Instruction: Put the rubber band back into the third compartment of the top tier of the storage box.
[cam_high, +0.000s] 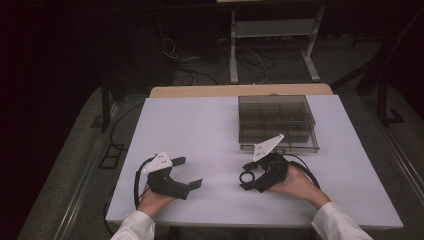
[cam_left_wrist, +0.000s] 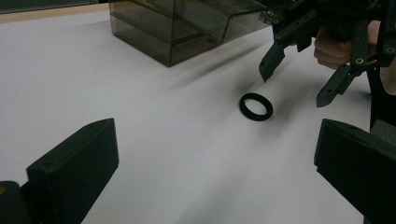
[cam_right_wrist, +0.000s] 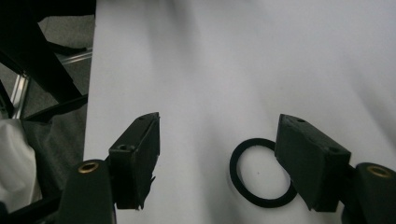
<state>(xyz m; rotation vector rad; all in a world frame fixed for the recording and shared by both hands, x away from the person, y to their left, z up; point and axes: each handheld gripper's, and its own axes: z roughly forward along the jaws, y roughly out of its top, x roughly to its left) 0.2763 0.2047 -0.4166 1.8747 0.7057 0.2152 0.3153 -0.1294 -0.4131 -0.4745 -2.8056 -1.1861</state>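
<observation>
Jaws of right gripper (cam_right_wrist: 217, 163) apart over flat black ring (cam_right_wrist: 261, 172) on smooth white table (cam_high: 200, 130), left gripper (cam_high: 189, 172) jaws wide apart, clear ribbed box (cam_high: 276, 122) behind.

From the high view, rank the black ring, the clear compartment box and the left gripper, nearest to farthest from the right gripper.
1. Black ring: right beside the right gripper, on the table.
2. Clear compartment box: just behind it, toward the table's far edge.
3. Left gripper: across the table, on the left side.
</observation>
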